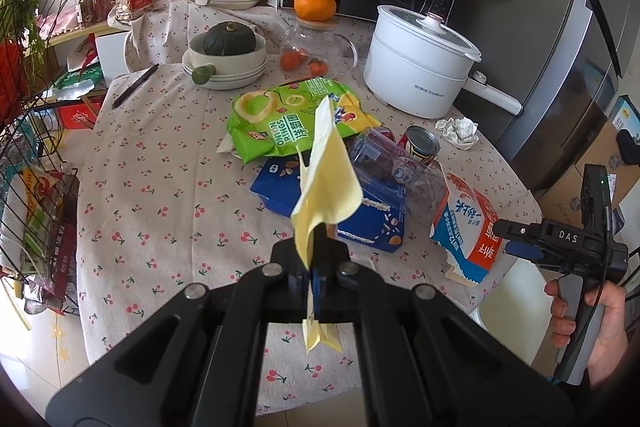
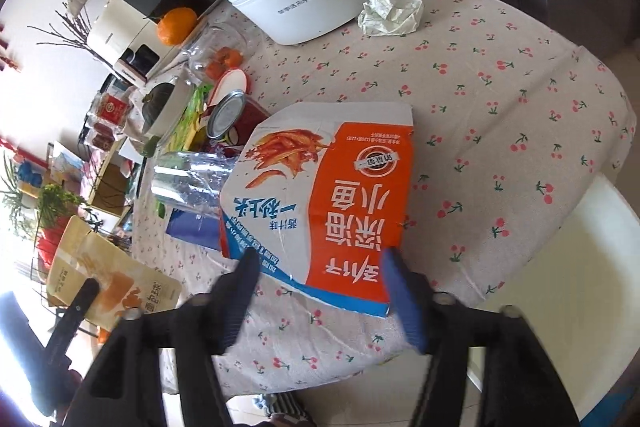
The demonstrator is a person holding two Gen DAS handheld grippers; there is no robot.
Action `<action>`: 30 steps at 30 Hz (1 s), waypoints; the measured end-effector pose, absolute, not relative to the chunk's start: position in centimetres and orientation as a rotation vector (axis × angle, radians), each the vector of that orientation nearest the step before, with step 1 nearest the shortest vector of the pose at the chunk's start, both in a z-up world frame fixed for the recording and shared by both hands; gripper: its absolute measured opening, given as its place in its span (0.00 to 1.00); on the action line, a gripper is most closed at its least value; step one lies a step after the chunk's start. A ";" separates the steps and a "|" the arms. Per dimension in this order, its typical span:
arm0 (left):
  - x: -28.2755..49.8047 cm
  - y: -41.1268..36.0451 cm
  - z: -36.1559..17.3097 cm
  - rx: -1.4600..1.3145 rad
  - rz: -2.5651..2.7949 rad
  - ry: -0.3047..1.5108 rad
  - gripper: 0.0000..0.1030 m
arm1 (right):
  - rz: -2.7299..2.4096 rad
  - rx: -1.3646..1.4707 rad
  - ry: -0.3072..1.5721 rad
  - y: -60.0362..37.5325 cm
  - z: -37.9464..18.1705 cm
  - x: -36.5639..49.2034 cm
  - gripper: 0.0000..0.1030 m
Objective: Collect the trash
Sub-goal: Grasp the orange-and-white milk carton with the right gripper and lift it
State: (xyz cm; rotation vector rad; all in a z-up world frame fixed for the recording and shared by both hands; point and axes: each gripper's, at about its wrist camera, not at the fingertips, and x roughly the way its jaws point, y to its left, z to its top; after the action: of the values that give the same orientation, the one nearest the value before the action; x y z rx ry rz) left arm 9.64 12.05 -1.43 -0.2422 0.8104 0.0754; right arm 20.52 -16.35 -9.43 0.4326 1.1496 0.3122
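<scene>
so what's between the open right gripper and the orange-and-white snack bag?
Nothing: in the right wrist view the right gripper straddles the near edge of the orange-and-white snack bag, with only tablecloth beneath.

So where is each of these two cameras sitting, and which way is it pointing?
Left wrist: on the left gripper, angled down over the cherry-print tablecloth; gripper shut on a pale yellow paper wrapper; the person's other hand holds the right gripper.
Right wrist: on the right gripper, open, looking down at the orange-and-white snack bag.
Shared: that bag, the white electric pot, the crumpled tissue.
</scene>
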 end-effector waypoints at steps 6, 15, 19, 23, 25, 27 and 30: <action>9.9 11.6 -1.8 -0.234 0.066 0.830 0.02 | 0.292 0.443 1.130 -17.2 -11.5 21.7 0.83; 9.9 11.4 -2.3 -0.225 0.059 0.850 0.02 | 0.458 0.785 1.111 -20.9 -15.4 22.4 0.41; 9.9 11.1 -2.1 -0.222 0.052 0.846 0.02 | 0.546 0.753 1.089 -20.0 -13.9 22.2 0.22; 10.0 10.9 -2.0 -0.218 0.046 0.843 0.02 | 0.606 0.709 1.038 -18.6 -11.3 21.7 0.08; 9.9 10.8 -2.0 -0.219 0.044 0.841 0.02 | 0.634 0.698 1.000 -18.0 -9.6 21.3 0.04; 9.9 10.8 -1.9 -0.221 0.040 0.837 0.02 | 0.645 0.669 0.968 -17.4 -7.9 20.9 0.02; 9.8 10.7 -1.6 -0.225 0.033 0.826 0.02 | 0.637 0.651 0.931 -17.1 -6.3 20.4 0.02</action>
State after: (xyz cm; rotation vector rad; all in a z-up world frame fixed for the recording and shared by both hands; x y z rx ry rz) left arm 9.79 10.73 -1.62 -0.2250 0.8264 0.0326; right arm 20.44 -17.12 -6.27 0.6511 0.9307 0.6373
